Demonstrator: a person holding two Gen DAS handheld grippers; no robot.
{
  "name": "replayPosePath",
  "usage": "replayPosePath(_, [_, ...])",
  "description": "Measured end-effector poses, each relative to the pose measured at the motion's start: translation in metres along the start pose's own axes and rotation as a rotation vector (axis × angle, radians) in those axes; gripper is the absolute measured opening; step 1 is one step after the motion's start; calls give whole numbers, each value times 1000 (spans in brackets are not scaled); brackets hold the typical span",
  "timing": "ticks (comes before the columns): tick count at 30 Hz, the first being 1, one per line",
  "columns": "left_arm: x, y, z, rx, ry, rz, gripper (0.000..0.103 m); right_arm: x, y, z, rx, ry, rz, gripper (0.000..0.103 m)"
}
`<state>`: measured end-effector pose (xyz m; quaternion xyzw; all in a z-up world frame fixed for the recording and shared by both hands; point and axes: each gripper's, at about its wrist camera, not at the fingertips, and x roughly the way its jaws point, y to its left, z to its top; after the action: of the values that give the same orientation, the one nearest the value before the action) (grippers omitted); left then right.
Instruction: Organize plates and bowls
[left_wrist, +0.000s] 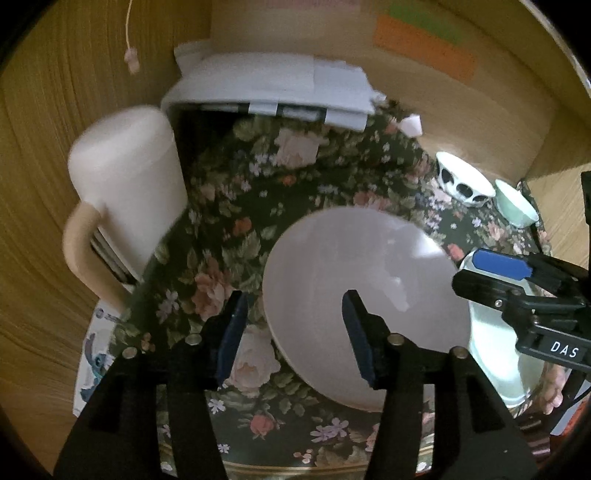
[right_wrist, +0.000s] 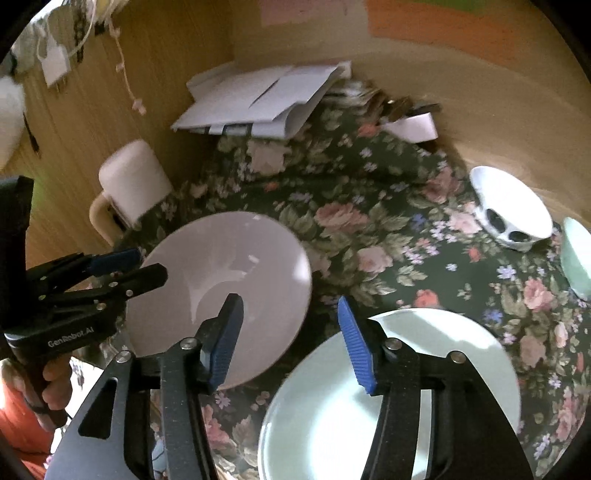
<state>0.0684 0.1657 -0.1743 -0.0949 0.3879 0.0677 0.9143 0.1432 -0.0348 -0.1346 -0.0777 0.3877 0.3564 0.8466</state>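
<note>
In the left wrist view, my left gripper (left_wrist: 293, 332) had its jaws released, straddling the near-left rim of the white plate (left_wrist: 364, 295) without pressing it. The plate lay flat on the floral tabletop (left_wrist: 236, 192), ahead and slightly right. My right gripper (left_wrist: 495, 275) showed at the right edge, over the pale green plate (left_wrist: 498, 354). Far right sat a patterned bowl (left_wrist: 463, 181) and a green bowl (left_wrist: 515, 203).

In the right wrist view, my right gripper (right_wrist: 291, 338) also had its jaws released, empty, the green plate (right_wrist: 443, 354) just under the right finger and the white plate (right_wrist: 229, 273) behind the left. Both bowls lay well apart to the far right, nearer my right hand, I judged
</note>
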Motion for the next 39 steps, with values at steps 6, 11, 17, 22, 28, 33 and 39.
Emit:
replayPosePath(6, [-21, -18, 13, 37, -66, -12, 58, -27, -22, 2, 35, -62, -38, 50])
replayPosePath(11, [-36, -41, 27, 68, -122, -42, 61, -49, -42, 4, 60, -118, -79, 54])
replayPosePath(17, [-43, -74, 47, 104, -176, -63, 67, -76, -71, 6, 95, -189, -132, 60])
replayPosePath(22, [-39, -104, 67, 137, -206, -87, 74, -88, -96, 10, 118, -218, -173, 62])
replayPosePath(28, [-25, -138, 89, 194, -217, -97, 80, -87, -138, 16, 187, -227, -215, 77])
replayPosePath(33, [-3, -162, 109, 210, -189, -109, 80, -74, -169, 22, 231, -199, -242, 77])
replayPosePath(39, [31, -182, 131, 217, -143, -101, 80, -48, -202, 31, 276, -157, -277, 77])
